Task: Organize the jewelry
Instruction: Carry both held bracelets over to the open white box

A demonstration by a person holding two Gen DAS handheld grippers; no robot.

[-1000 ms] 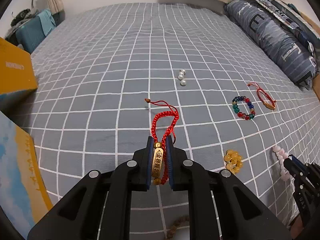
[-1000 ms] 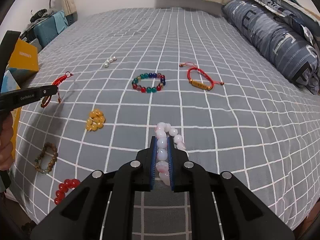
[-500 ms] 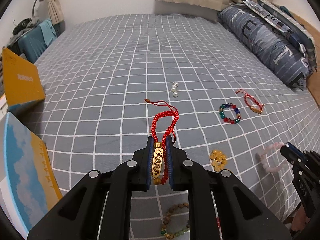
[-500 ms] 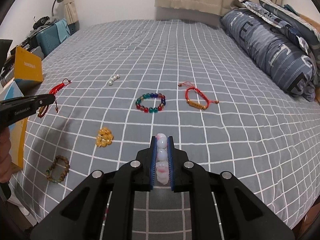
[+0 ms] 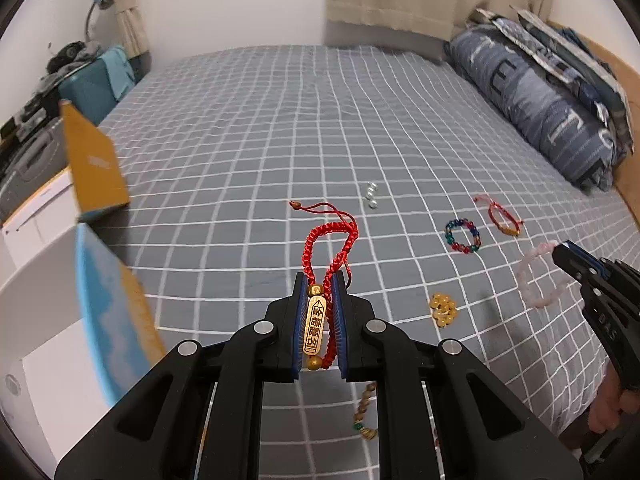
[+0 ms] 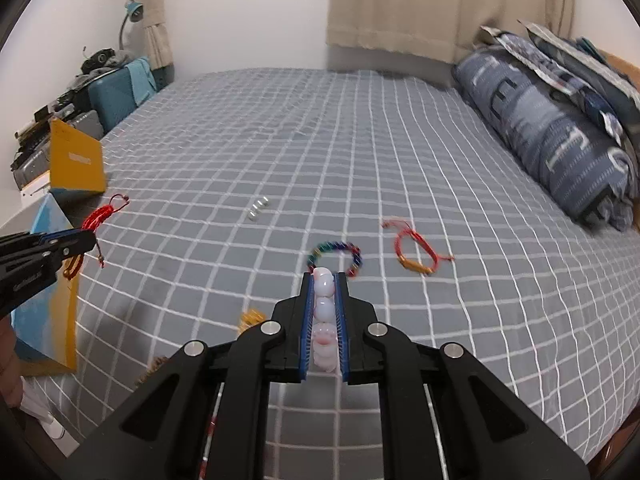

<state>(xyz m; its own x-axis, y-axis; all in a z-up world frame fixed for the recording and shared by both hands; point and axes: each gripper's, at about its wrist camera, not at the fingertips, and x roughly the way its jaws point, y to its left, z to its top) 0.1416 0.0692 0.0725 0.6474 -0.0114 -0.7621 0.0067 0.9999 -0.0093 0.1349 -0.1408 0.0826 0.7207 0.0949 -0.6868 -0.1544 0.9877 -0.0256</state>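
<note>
Above bed (image 5: 280,128): 2 bracelets in tools.

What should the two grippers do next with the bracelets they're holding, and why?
Probably carry both toward the open box at the bed's left edge. The left gripper is shut on the red cord bracelet and the right gripper on the pink bead bracelet, both clear of the bedspread.

Grey white-gridded bedspread (image 5: 248,152), red-and-gold bracelet (image 5: 325,252), pale pink beads (image 6: 325,312), yellow box (image 6: 75,162) at left
</note>
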